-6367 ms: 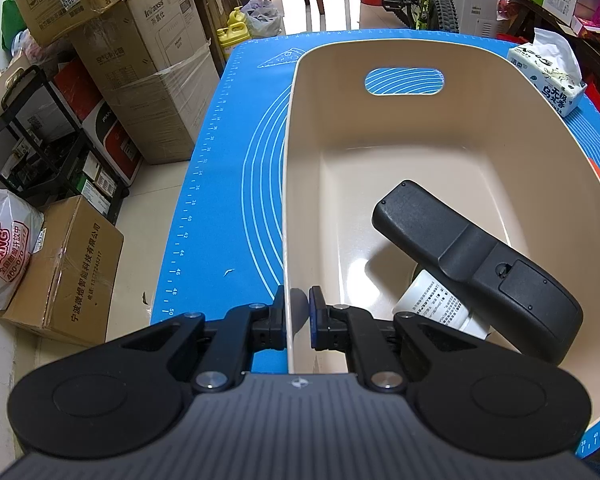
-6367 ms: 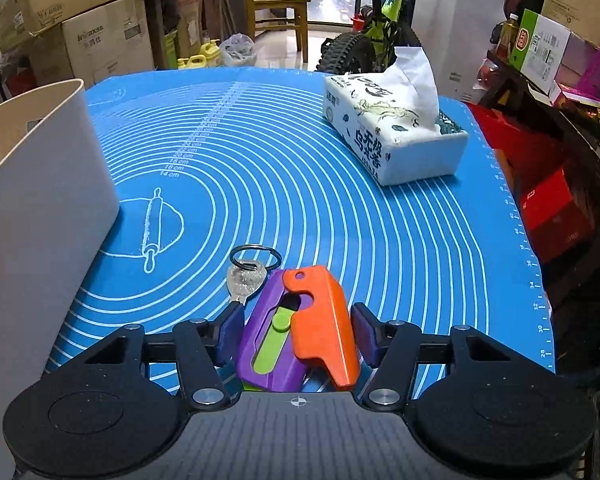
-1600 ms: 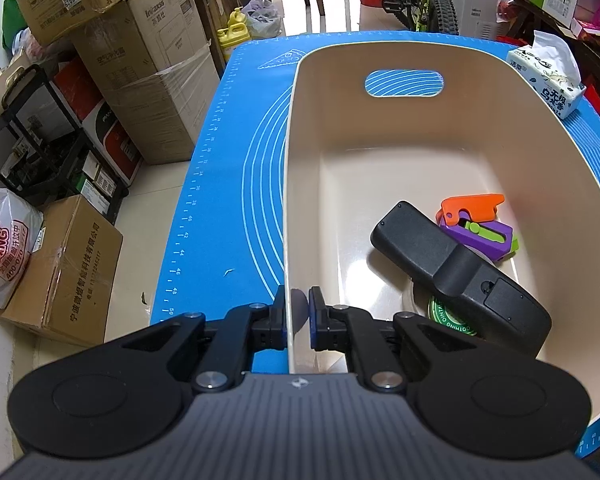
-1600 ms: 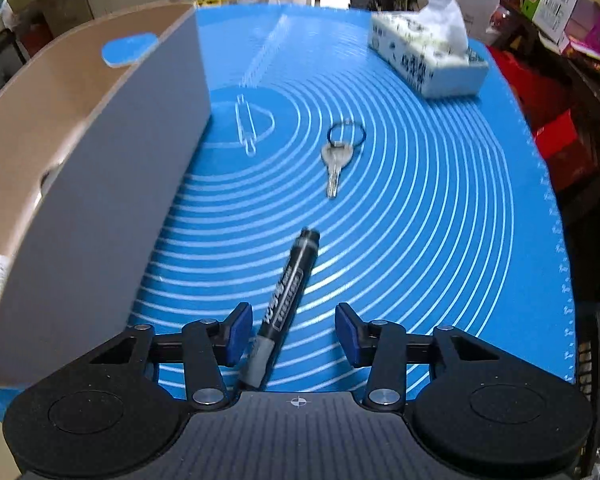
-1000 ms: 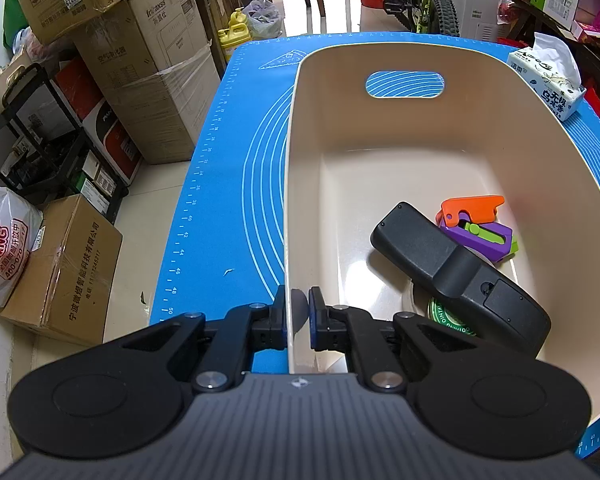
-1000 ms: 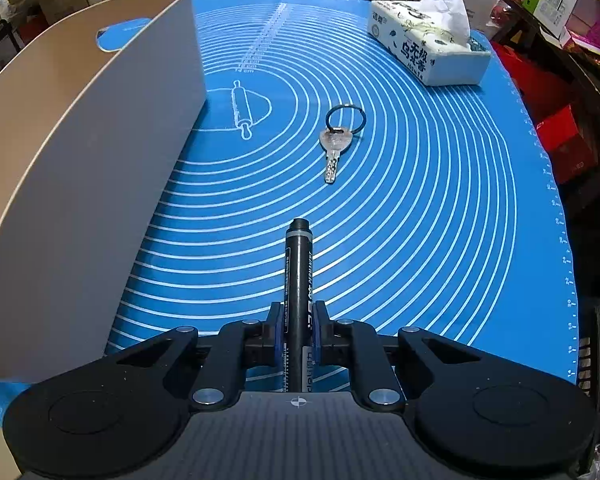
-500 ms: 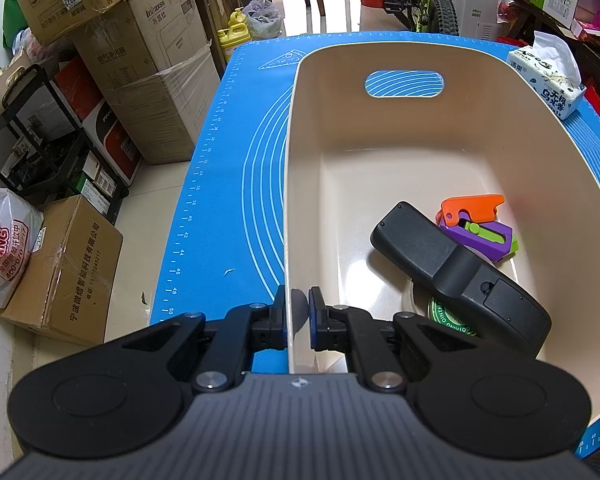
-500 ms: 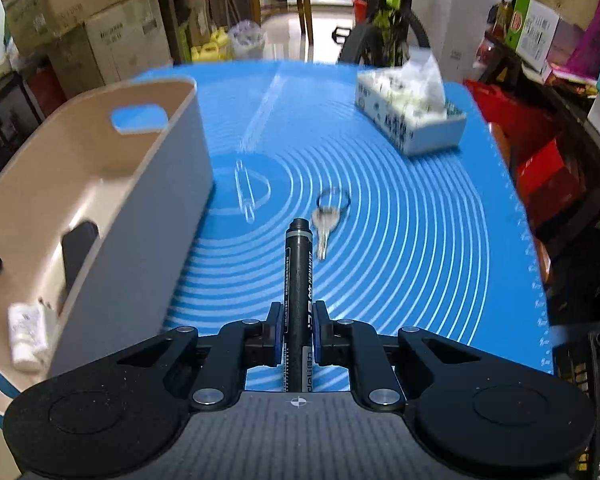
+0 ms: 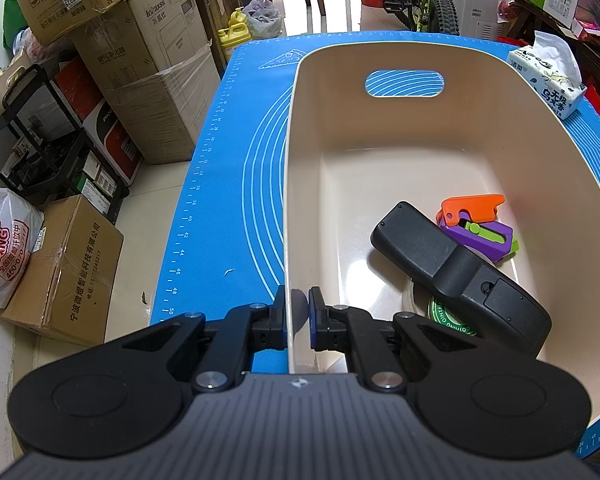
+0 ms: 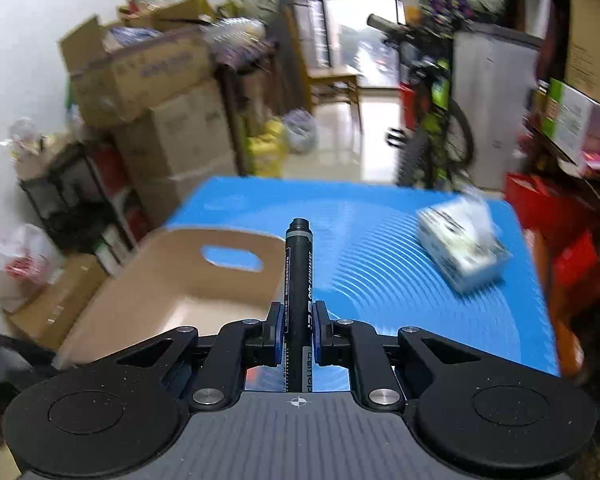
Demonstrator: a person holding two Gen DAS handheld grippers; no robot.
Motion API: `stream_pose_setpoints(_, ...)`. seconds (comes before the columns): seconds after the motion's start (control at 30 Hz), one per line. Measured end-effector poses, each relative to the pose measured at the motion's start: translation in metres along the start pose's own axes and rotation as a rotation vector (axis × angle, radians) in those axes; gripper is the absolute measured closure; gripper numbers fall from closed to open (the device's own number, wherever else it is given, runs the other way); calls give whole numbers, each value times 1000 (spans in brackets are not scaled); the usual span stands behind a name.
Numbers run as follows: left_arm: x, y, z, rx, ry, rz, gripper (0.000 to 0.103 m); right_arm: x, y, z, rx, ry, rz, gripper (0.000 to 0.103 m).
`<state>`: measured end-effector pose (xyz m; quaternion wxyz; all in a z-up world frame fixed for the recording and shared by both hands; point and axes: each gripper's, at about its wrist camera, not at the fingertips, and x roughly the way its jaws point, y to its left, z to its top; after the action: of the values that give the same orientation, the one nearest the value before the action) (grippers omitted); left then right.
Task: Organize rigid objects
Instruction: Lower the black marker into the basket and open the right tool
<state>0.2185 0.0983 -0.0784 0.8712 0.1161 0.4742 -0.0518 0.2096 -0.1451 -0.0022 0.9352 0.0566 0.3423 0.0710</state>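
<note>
**Carrying a marker toward the bin**

Clamping the black marker [image 10: 298, 280] in the right gripper [image 10: 297, 326], pads pressed on the lower part of the barrel, capped end pointing forward above the blue mat [image 10: 380, 248]. Hanging beside the near right edge of the beige bin [image 10: 172, 280], not yet over its hollow. Pinching the bin's near wall [image 9: 288, 240] with the left gripper [image 9: 298, 322], one pad outside and one inside, jaws narrow, steadying it.

Judging the marker as light, stiff and smooth-skinned: likely sliding or pivoting under a loose grip, hardly breakable. Holding low on the barrel, leaving much of the length overhanging, so probably tipping cap-first on release. Gripping nearer the middle seeming the steadier choice.

Lying already inside the bin: a black remote [image 9: 456, 268], an orange-and-purple toy knife [image 9: 476, 226], a green-labelled round tin [image 9: 448, 316] partly under the remote. Standing on the mat's far right corner: a tissue pack [image 10: 460, 252], blurred.
</note>
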Motion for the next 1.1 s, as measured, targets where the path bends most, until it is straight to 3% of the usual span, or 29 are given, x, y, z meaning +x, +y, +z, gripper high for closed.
stream_pose_setpoints(0.17, 0, 0, 0, 0, 0, -1, 92, 18, 42, 11, -63, -9, 92, 79)
stream_pose_setpoints(0.47, -1, 1, -1, 2, 0, -3, 92, 69, 88, -6, -96, 133, 176, 79)
stream_pose_setpoints(0.87, -1, 3, -2, 3, 5, -4, 92, 94, 94, -39, -59, 297, 241, 75)
stream_pose_setpoints(0.97, 0, 2, -1, 3, 5, -2, 92, 91, 85, -37, -33, 283, 244, 50)
stream_pose_setpoints(1.1, 0, 1, -1, 3, 4, -2, 92, 79, 67, -29, 9, 247, 256, 46)
